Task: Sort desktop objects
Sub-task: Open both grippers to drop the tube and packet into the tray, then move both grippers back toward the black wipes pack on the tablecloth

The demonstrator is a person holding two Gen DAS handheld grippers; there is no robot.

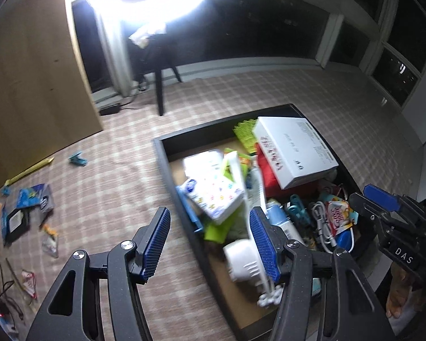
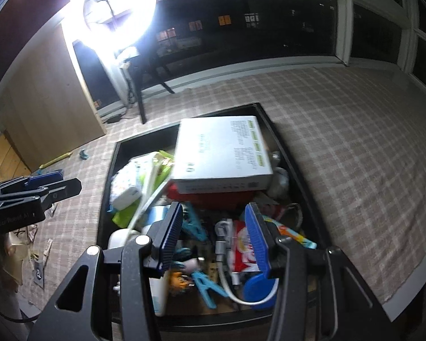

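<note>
A black tray (image 1: 167, 167) on the checked cloth is heaped with small objects. A white box (image 1: 298, 147) lies tilted on a red item at its far end. Near it are a patterned pack (image 1: 218, 196), a white round object (image 1: 241, 258) and a red-white snack packet (image 1: 338, 210). My left gripper (image 1: 208, 213) stands open above the tray's left wall, nothing between its pads. My right gripper (image 2: 213, 207) is open over the tray's (image 2: 107, 187) near end, above a white cable (image 2: 224, 255), the snack packet (image 2: 244, 250) and blue clips (image 2: 204, 284), holding nothing. The white box (image 2: 221, 153) lies beyond.
Left of the tray the cloth holds a yellow pen (image 1: 31, 169), a teal clip (image 1: 78, 159), several packets (image 1: 34, 199) and thin wires. A wooden cabinet (image 1: 28, 71) and a ring light (image 2: 119, 8) on a black tripod (image 1: 159, 91) stand behind.
</note>
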